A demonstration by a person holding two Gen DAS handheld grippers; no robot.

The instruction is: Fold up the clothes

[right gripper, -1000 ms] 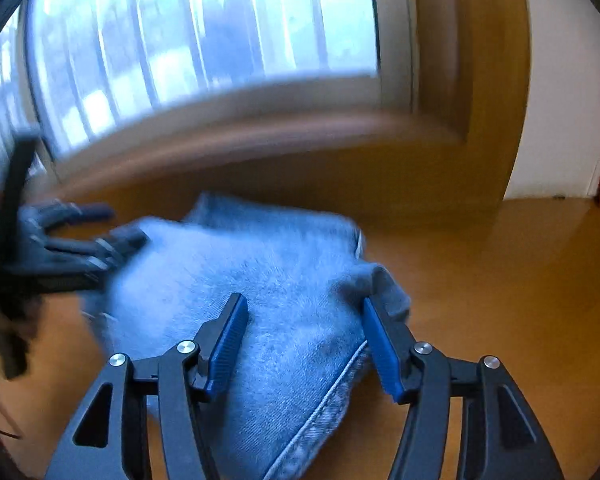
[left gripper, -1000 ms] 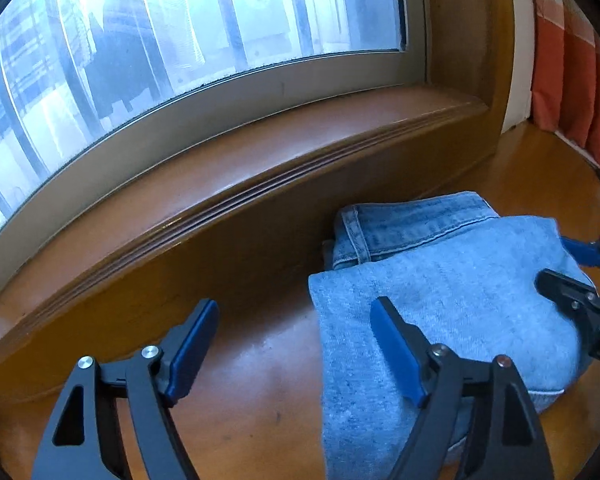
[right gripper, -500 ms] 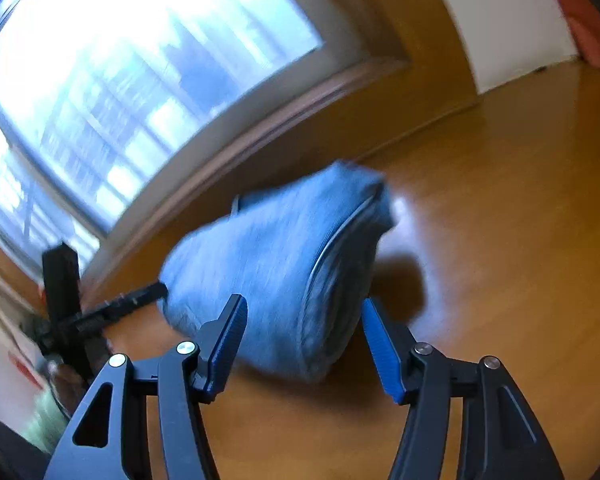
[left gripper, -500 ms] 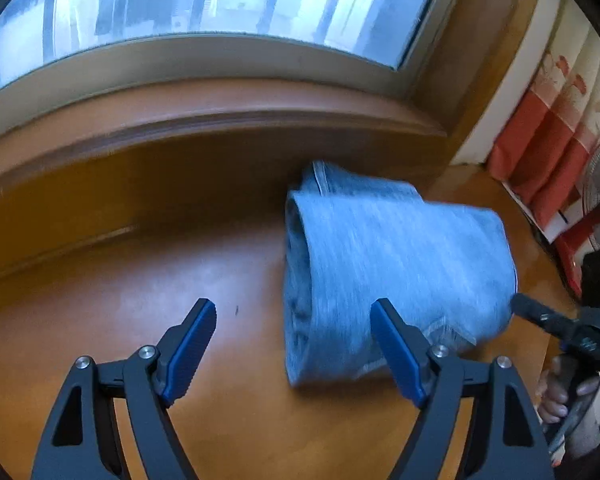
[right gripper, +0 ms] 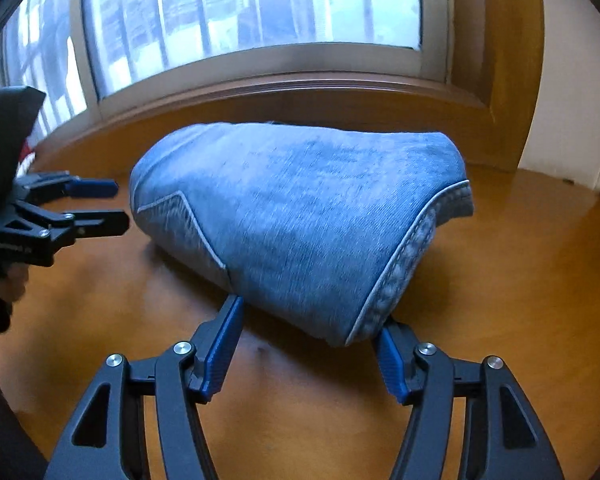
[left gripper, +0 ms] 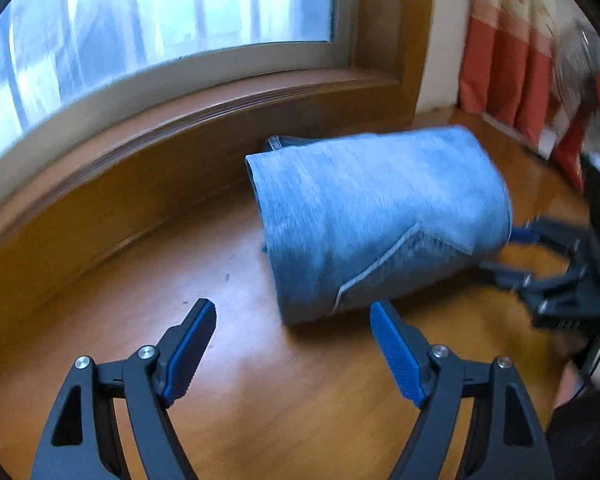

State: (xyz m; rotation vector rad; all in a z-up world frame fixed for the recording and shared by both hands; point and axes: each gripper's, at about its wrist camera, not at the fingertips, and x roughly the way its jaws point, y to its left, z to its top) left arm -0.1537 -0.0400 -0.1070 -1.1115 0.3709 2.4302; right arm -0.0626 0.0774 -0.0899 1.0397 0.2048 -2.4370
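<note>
A wide window [left gripper: 160, 20] with a pale frame and a brown wooden sill [left gripper: 204, 108] runs along the back of a polished wooden floor [left gripper: 260, 380], with red curtains [left gripper: 508, 52] hanging at the far right in the left wrist view. On the floor just in front of the sill lies a pair of light-blue jeans [right gripper: 300, 216], folded into a thick bundle with a stitched seam along its near edge. The right gripper [right gripper: 308, 344] sits low at the bundle's near edge, its blue-padded jaws spread wide to either side of the denim and holding nothing; whether the pads touch the cloth cannot be told. The left gripper [left gripper: 292, 344] hovers over bare floor just short of the jeans, jaws likewise wide apart and empty. A hand [right gripper: 8, 284] grips its handle at the left edge of the right wrist view.
</note>
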